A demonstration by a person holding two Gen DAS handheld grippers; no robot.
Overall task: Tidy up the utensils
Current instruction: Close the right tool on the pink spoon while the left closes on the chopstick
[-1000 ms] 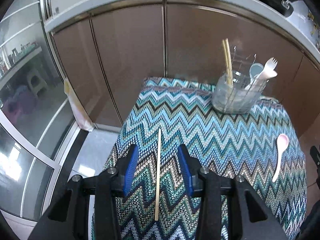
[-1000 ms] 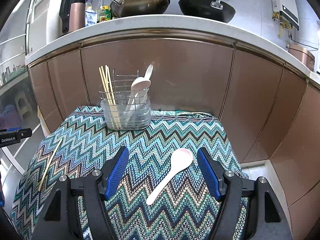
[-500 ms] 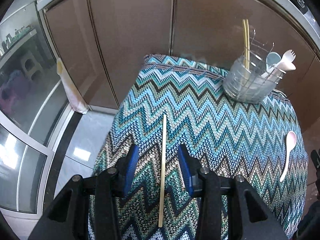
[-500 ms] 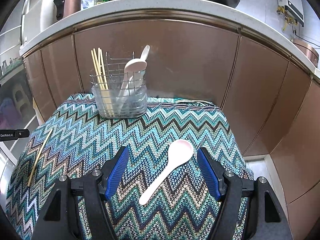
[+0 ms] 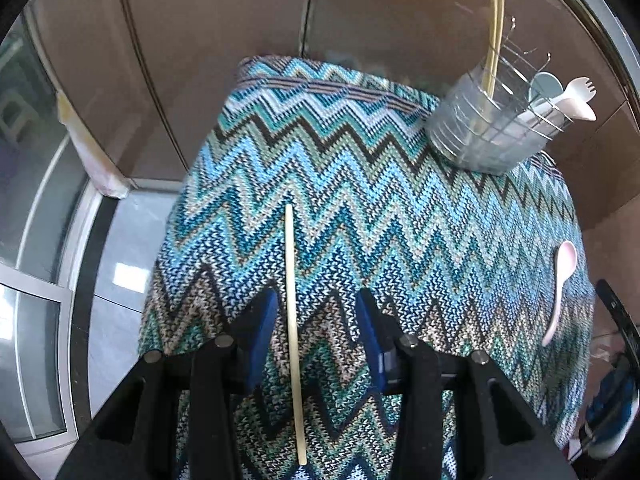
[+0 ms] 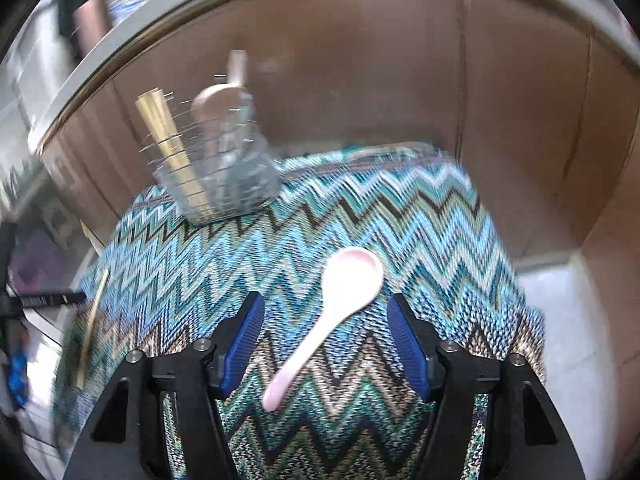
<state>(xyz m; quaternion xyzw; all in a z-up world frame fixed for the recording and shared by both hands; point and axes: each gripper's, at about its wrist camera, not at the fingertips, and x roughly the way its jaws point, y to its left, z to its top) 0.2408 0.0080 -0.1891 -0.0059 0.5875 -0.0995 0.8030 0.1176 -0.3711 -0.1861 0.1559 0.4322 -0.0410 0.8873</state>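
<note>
Utensils are being sorted on a zigzag-knit tablecloth.
A wire utensil caddy at the far edge is holding chopsticks, spoons and a spork. The released left gripper is straddling a loose chopstick; the released right gripper is straddling a pink spoon.

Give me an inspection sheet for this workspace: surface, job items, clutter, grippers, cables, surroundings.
Surface: zigzag cloth covers the table.
Job's things: chopstick lies flat between the left gripper's fingers; pink spoon lies flat between the right gripper's fingers; caddy at the far edge holds chopsticks, a spoon and a spork.
Clutter: nothing seen.
Grippers: left gripper open; right gripper open; neither grips anything.
Cables: nothing seen.
Surroundings: brown cabinets behind; right view blurred.
</note>
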